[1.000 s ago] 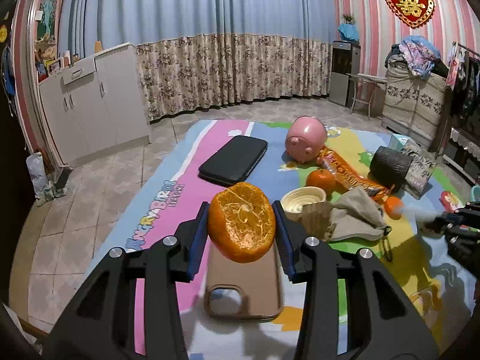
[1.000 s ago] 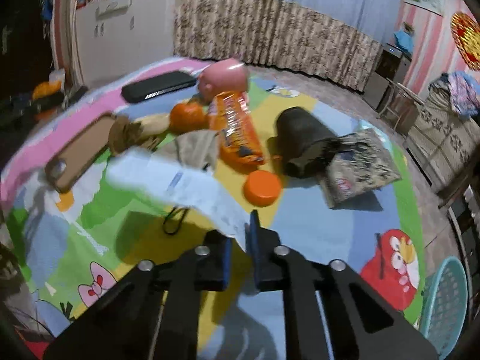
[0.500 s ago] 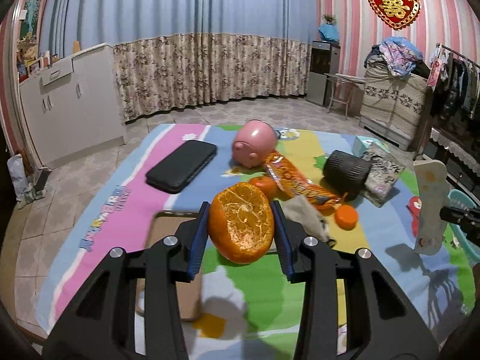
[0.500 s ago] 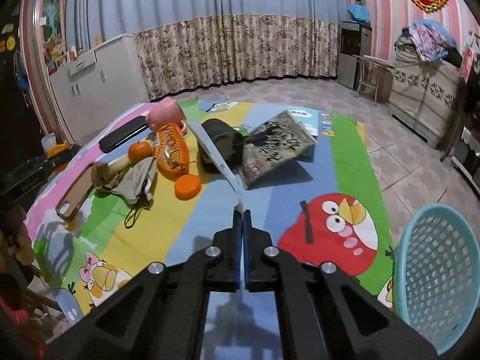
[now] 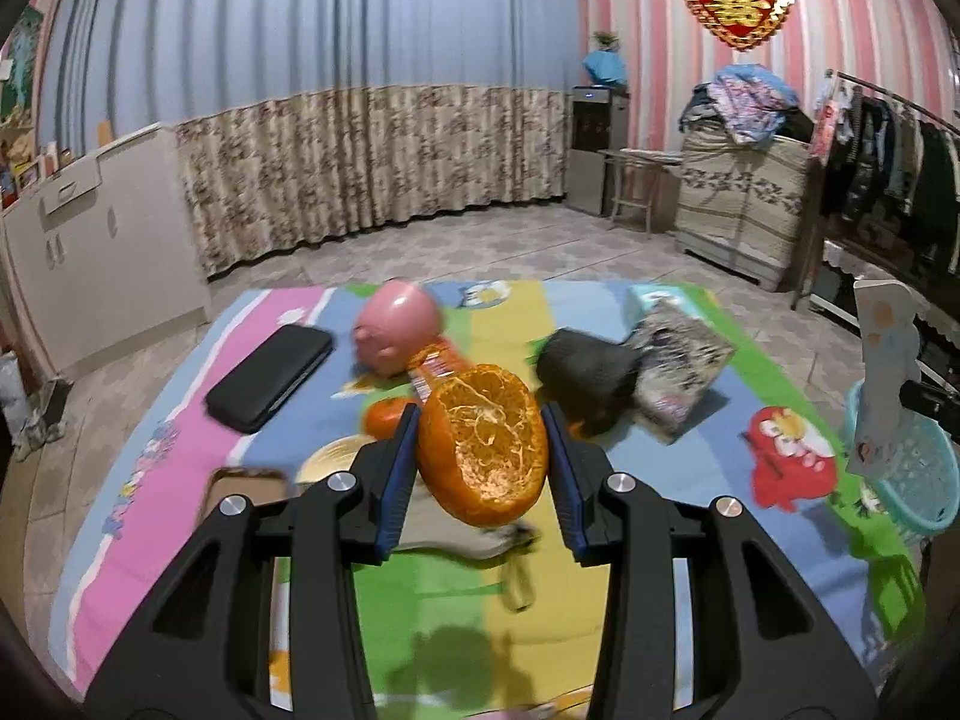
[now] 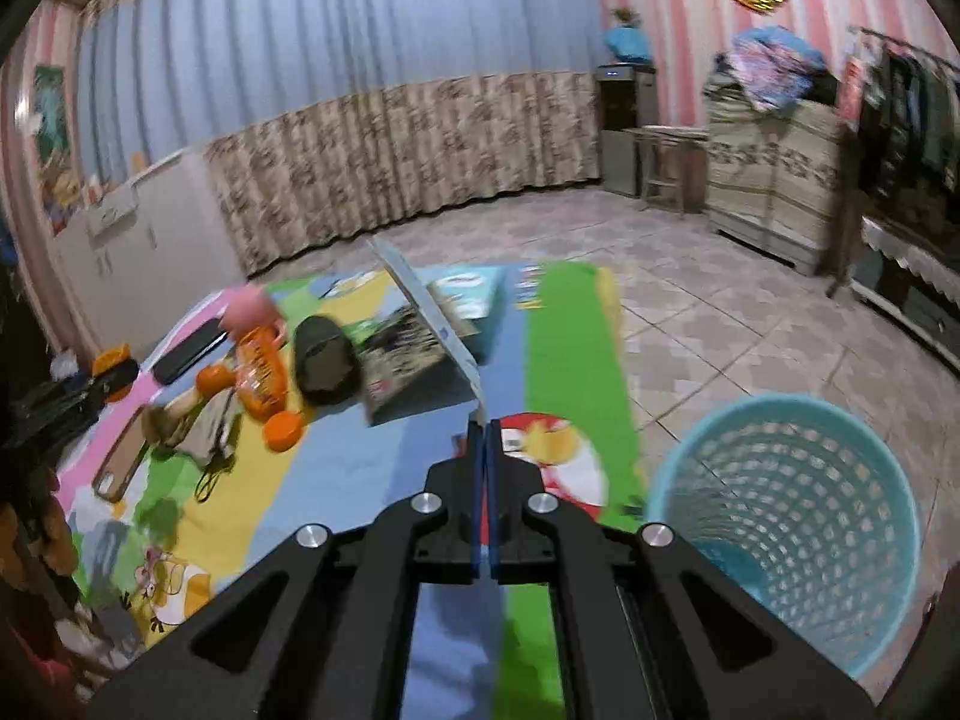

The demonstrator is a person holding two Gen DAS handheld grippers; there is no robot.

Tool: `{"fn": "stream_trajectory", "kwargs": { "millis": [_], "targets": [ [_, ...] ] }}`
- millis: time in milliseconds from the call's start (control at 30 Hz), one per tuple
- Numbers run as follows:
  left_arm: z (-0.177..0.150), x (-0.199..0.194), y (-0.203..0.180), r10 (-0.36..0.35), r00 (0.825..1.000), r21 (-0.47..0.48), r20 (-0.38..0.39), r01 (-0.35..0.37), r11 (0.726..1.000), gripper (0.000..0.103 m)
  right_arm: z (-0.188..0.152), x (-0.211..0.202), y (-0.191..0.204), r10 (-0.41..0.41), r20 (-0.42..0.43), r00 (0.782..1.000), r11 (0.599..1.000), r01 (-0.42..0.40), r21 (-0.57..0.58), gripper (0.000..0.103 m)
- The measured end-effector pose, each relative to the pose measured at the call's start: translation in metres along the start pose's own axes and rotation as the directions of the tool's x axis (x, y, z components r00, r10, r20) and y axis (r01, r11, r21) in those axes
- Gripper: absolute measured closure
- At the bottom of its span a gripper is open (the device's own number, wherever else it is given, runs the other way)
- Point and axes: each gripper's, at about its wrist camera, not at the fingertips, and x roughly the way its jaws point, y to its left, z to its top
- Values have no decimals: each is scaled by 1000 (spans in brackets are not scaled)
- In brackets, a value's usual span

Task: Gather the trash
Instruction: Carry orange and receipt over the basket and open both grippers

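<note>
I count one basket (image 6: 786, 516), pale blue, standing on the floor at the mat's (image 6: 570, 360) near right corner; what I see of its inside is bare. One whole orange (image 5: 387, 417), one pink piggy bank (image 5: 396, 327) and one orange lid (image 6: 282, 429) lie on the mat. My left tongs (image 5: 480, 438) grip one hollow orange peel (image 5: 483, 444) above the mat. My right tongs (image 6: 485, 438), pinched tight, hold one paper slip (image 6: 429, 312) left of the basket.

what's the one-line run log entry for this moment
left gripper: shut on orange peel | right gripper: shut on paper scrap | teal basket: right of mat, nothing dropped yet
</note>
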Motion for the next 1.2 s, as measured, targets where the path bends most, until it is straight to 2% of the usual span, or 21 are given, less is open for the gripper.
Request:
{"fn": "stream_trajectory", "kwargs": {
  "millis": [200,367,667,933,1200],
  "targets": [
    [11,4,-59,-80,997,53,22,79,995,64,-2,-21,-62,-95,35,995,990,91,111,102],
    [18,5,-113,-148,988,97,36,144,985,64,-5,-36,-104,-195,50,980,967,183,176,102],
    [17,6,-199,-267,963,158,33,258,953,64,-15,-45,-144,-306,22,952,934,295,203,102],
    [3,20,-254,-351,936,170,-27,350,921,64,-24,-50,-172,-327,5,945,915,315,253,102],
    [-6,38,-302,-409,909,172,-75,416,893,64,-25,-44,-176,-314,-1,949,914,303,269,102]
  ]
}}
